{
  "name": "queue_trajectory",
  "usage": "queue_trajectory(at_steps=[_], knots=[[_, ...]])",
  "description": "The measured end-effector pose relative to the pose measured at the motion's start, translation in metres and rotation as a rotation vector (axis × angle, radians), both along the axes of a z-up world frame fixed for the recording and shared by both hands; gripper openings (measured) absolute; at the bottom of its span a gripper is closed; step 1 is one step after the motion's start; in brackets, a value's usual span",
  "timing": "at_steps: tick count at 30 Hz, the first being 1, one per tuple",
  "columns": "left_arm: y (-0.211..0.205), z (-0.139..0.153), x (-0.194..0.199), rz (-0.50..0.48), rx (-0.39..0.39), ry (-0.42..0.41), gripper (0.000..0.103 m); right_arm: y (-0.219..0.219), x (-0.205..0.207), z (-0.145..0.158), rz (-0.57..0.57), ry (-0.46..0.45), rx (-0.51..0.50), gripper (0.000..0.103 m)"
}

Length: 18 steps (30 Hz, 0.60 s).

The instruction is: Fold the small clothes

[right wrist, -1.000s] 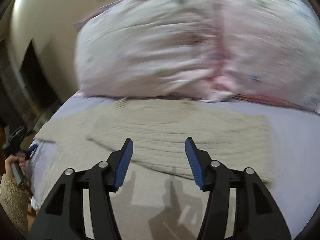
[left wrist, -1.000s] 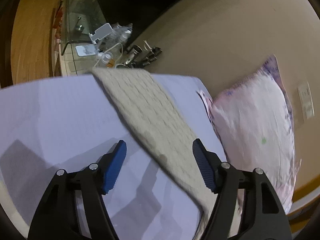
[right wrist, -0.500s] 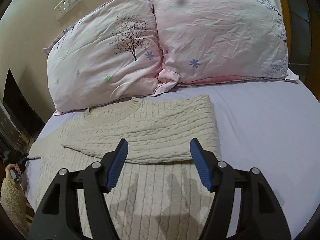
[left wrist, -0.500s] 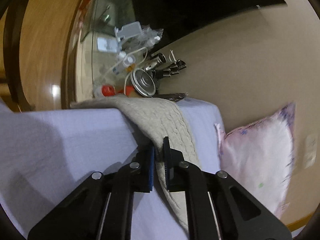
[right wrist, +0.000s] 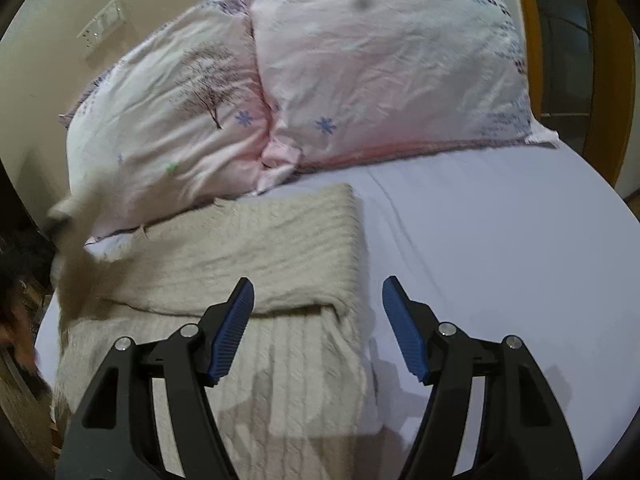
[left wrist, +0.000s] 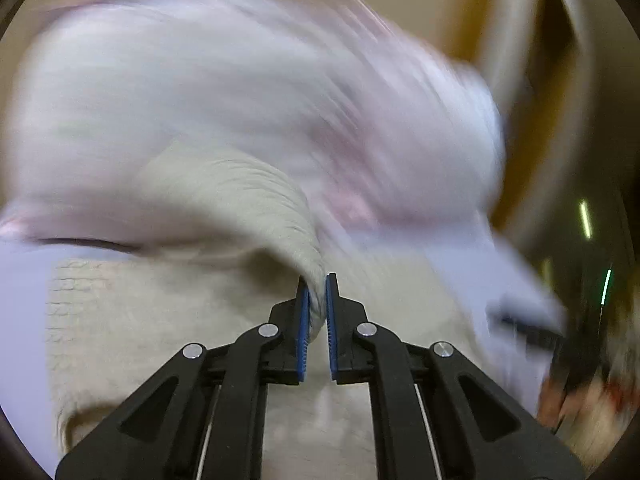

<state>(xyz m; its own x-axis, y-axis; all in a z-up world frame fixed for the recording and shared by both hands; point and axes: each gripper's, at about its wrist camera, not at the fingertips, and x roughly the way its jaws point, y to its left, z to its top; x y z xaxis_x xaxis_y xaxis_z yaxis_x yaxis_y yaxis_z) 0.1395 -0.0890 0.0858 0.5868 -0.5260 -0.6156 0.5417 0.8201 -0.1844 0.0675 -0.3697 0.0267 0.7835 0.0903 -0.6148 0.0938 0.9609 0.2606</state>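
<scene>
- The sweater [right wrist: 256, 264], a beige cable knit, lies flat on the lilac bed sheet [right wrist: 500, 248], its neckline just in front of the two pink pillows [right wrist: 360, 80]
- One sleeve [right wrist: 224, 256] is already laid across the chest, its fold edge running across just ahead of the right gripper [right wrist: 318, 328]
- The left gripper [left wrist: 316, 316] has its fingers [left wrist: 303, 320] clenched on the other sleeve [left wrist: 256, 200], which arches up off the body of the garment; the left wrist view is heavily blurred, so the exact height of the lift cannot be judged
- The right gripper hovers with fingers released and empty, straddling the sweater's right-hand edge, one finger over knit and one over sheet
- The step in hand looks like the second sleeve fold: carrying the held sleeve across the torso to lie on or beside the first
- To do it well, lift only enough for the cuff to clear the body, so the shoulder does not drag and skew the side edge
- Aim the sleeve parallel to the one already down and let go once it rests flat, not while it hangs
- The free right gripper could press the near body to stop the loose knit sliding on the smooth sheet
- Risk: heavy knit stretches and bunches, leaving a lumpy fold
</scene>
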Motion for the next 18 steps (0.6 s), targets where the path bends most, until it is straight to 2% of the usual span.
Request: queue_trajectory(at_steps=[2,3,5,7,9,11,12,15,16,17,18], knots=[[-0.027,-0.018,-0.009,-0.058,0.069,0.016,0.007,-0.006,-0.008,0.000,-0.005,0.002,0.002,0.067],[-0.029,-0.023,-0.016,-0.074,0.076,0.020,0.007,-0.009,-0.013,0.001,-0.007,-0.003,-0.002,0.067],[-0.016,-0.020,-0.022,-0.054,0.065,0.025,0.007,-0.014,-0.023,0.004,-0.005,-0.012,-0.010,0.069],[0.020,-0.008,-0.031,0.003,0.017,0.020,0.009,-0.020,-0.036,0.005,0.017,-0.011,0.007,0.072],[0.065,0.003,-0.051,0.058,-0.045,0.009,0.020,-0.024,-0.052,0.004,0.073,-0.005,0.061,0.072],[0.111,0.010,-0.079,0.132,-0.106,-0.001,0.056,-0.026,-0.068,0.002,0.130,-0.003,0.116,0.072],[0.130,0.014,-0.091,0.165,-0.126,-0.007,0.061,-0.027,-0.079,0.000,0.155,-0.004,0.145,0.072],[0.187,0.014,-0.128,0.267,-0.158,-0.014,0.064,-0.025,-0.090,0.004,0.186,-0.018,0.188,0.072],[0.199,0.010,-0.138,0.296,-0.169,-0.012,0.064,-0.026,-0.085,0.008,0.188,-0.019,0.233,0.071],[0.212,0.007,-0.148,0.321,-0.193,-0.004,0.064,-0.027,-0.076,0.010,0.196,-0.018,0.306,0.069],[0.226,0.001,-0.160,0.342,-0.239,0.010,0.064,-0.028,-0.061,0.011,0.218,-0.010,0.426,0.064]])
